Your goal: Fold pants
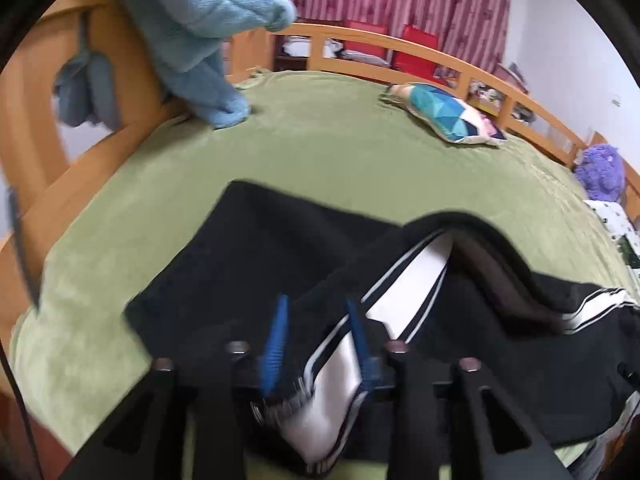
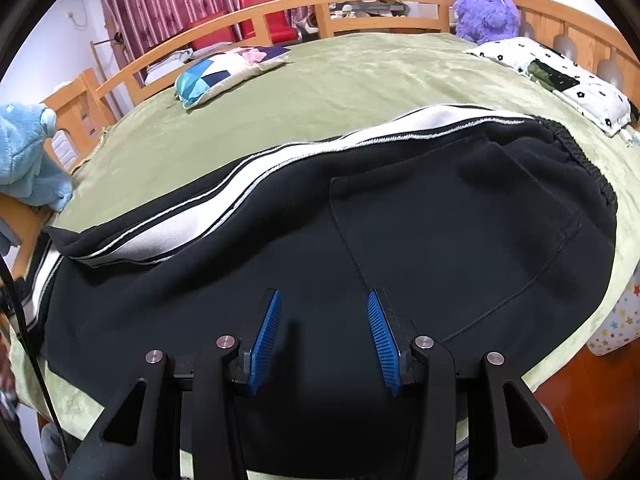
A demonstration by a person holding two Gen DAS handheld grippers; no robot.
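Between your left gripper [image 1: 320, 312]'s parted blue pads lies the white-striped cuff, pinched by nothing, your right gripper [image 2: 324, 312] hangs open and empty over the seat, and those soft, limp black fleece pants [image 2: 400, 240] sprawled on the green bedspread [image 2: 340, 80] want gathering by hem and elastic waistband.

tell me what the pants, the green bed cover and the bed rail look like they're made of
Pants: soft matte black knit, probably fleece-like jersey, with smoother, slightly shiny white side stripes.
Green bed cover: plush, short-pile fabric; its nap shows light and dark patches.
Bed rail: light wood with a smooth orange-tan finish, apparently varnished.
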